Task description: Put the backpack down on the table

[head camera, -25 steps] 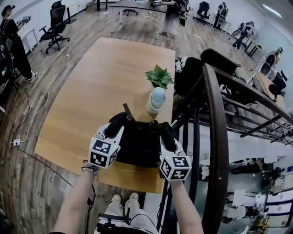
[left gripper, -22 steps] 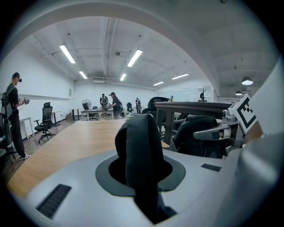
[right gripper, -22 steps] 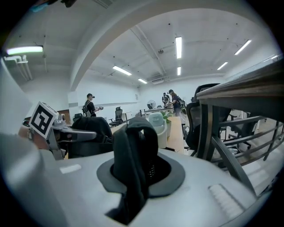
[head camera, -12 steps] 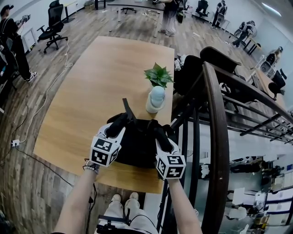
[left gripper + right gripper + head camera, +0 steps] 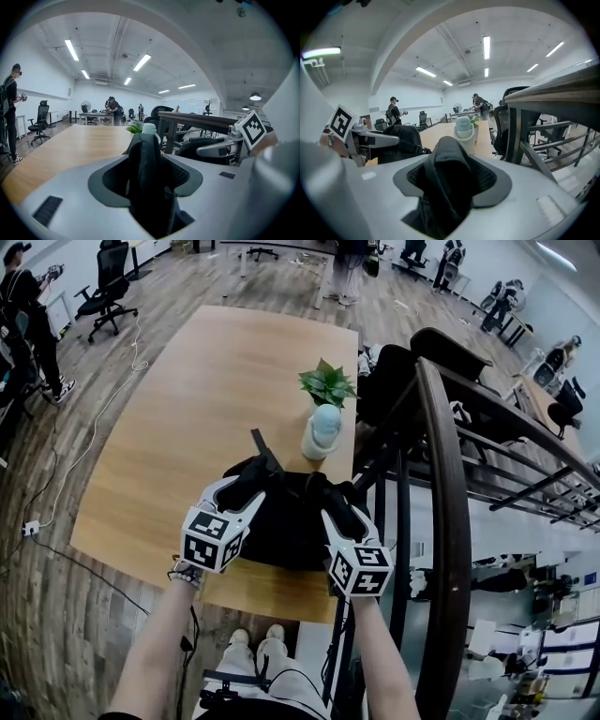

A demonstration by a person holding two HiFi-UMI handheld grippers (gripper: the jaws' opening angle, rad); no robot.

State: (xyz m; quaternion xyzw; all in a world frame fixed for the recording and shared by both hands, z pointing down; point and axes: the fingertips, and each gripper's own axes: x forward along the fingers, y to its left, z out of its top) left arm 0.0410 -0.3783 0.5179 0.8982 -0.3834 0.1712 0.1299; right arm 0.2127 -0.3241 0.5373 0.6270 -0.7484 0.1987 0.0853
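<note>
Backpack's place: the black backpack point(image 5: 281, 526) is being carried by the wooden table point(image 5: 187, 409). It is lying near the table's near edge, towards the right-hand corner.
Neighbours: a pale bottle point(image 5: 322, 432) and a potted plant point(image 5: 326, 385) are standing just beyond the bag. A dark railing point(image 5: 441, 474) is running close beside that corner of the table.
Task progress: the putting-down is being judged as all but done. The bag's weight appears to be borne by the table and not by the tongs.
What is left: the tongs are being judged as needing only to be drawn back clear of the bag's top. No other step is being shown as outstanding.
Left tongs: the left tongs point(image 5: 247, 480) are being held at the bag's upper left. Their jaws have just been opening and are being shown wide apart. A black strap point(image 5: 146, 159) is standing upright between them, and the dark gap beside it suggests it is not being pressed.
Right tongs: the right tongs point(image 5: 324, 495) are being held at the bag's upper right. Their jaws have likewise just been opening and are being shown spread wide. A fold of black fabric point(image 5: 447, 178) is rising between them, with the ribbed pads visible on either side of it.
Grip: nothing is being clamped by either pair, as far as can be judged.
</note>
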